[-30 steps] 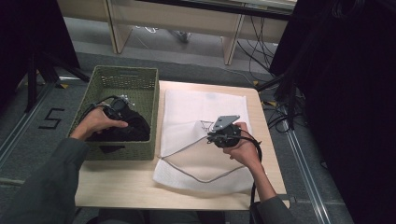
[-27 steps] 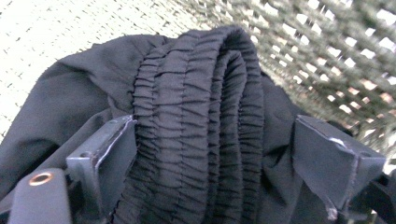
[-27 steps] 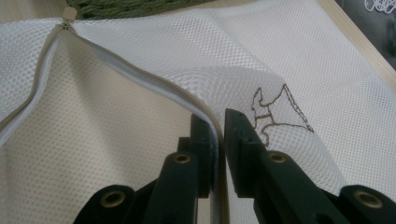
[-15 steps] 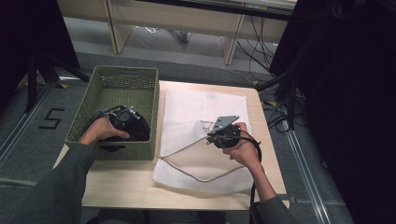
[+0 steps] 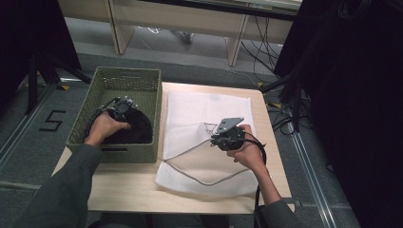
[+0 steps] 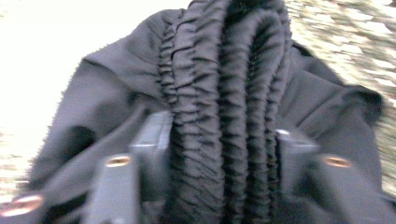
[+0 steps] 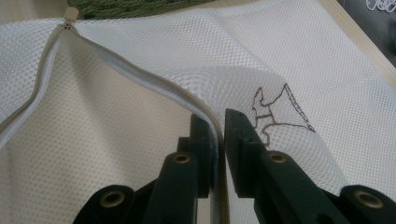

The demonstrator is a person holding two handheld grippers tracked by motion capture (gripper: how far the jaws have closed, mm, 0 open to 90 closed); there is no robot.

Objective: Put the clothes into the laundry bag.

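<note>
While the left gripper [image 5: 124,107] sits down inside the green basket [image 5: 110,81] at the table's left, its jaws have just been closing around a gathered fold of black garment [image 6: 224,116], which bunches up between them and lies heaped in the basket. Over on the wooden table [image 5: 128,190], the right gripper [image 5: 227,137] is clamped on the zippered edge of the white mesh laundry bag [image 5: 204,107], holding that opening lifted slightly off the flat bag.
</note>
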